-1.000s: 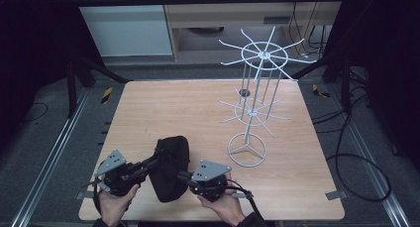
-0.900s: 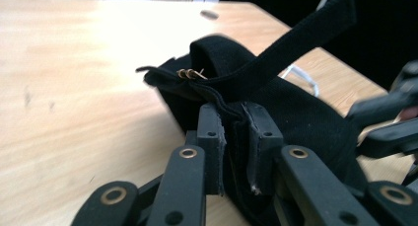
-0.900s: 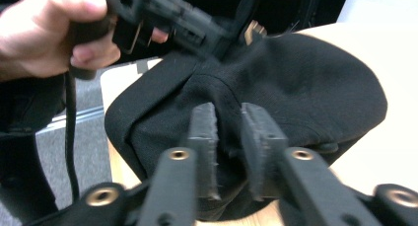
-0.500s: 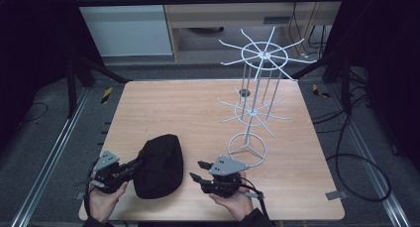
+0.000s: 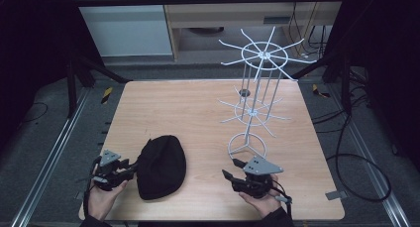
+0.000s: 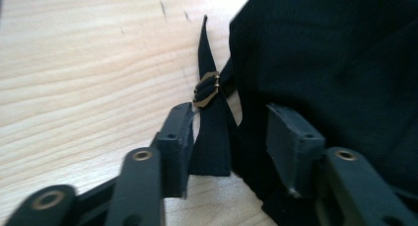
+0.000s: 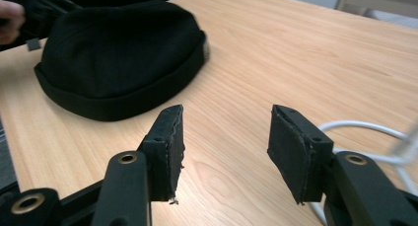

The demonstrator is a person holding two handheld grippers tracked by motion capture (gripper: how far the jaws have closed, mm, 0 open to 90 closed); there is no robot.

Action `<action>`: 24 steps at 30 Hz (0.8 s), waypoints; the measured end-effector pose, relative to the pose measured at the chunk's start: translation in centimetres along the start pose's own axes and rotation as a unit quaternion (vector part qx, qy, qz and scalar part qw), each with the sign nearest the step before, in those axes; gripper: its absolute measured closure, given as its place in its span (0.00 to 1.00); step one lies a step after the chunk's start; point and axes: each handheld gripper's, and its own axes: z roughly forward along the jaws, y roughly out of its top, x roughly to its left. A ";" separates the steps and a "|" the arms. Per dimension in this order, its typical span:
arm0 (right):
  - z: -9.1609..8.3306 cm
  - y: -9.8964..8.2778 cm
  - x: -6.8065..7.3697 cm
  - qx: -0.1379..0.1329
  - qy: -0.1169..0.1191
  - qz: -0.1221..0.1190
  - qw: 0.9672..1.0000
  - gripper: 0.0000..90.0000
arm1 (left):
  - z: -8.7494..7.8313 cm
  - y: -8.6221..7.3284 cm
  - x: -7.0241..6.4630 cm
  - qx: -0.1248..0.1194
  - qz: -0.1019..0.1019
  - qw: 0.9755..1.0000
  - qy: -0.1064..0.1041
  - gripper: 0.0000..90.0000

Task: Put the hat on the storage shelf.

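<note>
**Cap laid down and released, rack not yet used**

High view: the black cap (image 5: 161,166) is seen flat on the worktop (image 5: 198,113), well apart from the wire rack (image 5: 257,108) (no hook is occupied).

Left gripper view: the left tool (image 6: 231,137) has just been opening; the cap's strap (image 6: 212,122) lies between its jaws, unclamped.

Right gripper view: the right tool (image 7: 224,147), also just opened, is held empty.

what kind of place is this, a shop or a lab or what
Most likely a lab or recording setup, not a shop: a bare wooden table inside a dark metal frame, loose cables on the floor, and an empty white wire display rack beside one black cap.
</note>
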 end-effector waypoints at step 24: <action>-6.0 -3.3 -6.5 0.025 -0.118 0.062 0.991 0.47 | -2.2 6.0 -6.3 -0.012 0.065 0.998 -0.016 0.41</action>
